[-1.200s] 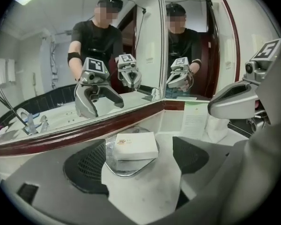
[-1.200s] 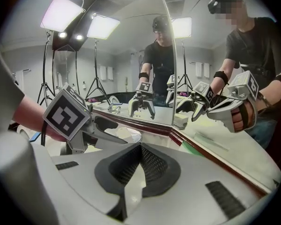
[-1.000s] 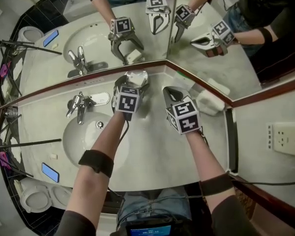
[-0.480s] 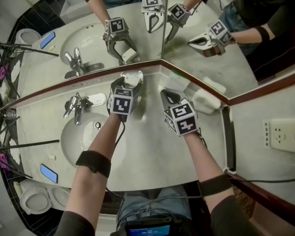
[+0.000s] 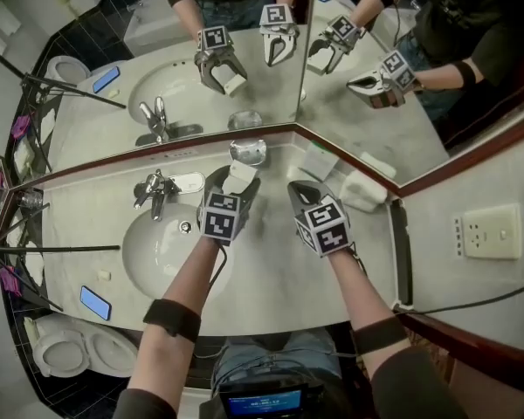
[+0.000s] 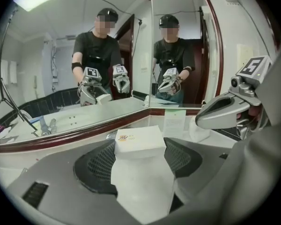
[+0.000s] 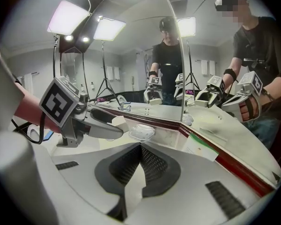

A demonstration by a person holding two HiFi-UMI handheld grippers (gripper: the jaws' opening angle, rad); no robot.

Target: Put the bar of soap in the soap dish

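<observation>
Left gripper (image 5: 234, 182) has pulled back & up from the mirror (image 5: 244, 68) corner; jaws just closed, now clamped on boxed bar of soap (image 6: 139, 142). Soap dish (image 5: 247, 152) looks empty just beyond, so placing is still to do. Right gripper (image 5: 300, 187) idle, jaws together.

We see black elastic bands (image 5: 171, 319) round both forearms, blue jeans (image 5: 260, 354) and probably a dark short-sleeved top (image 5: 133, 406). The left gripper (image 5: 236, 177) and right gripper (image 5: 299, 190) are grey plastic shells. Each has a black-and-white marker cube (image 5: 223, 217) and black mesh-padded fingers (image 6: 96, 165). A thin black cable (image 5: 220, 264) trails from the left one.
</observation>
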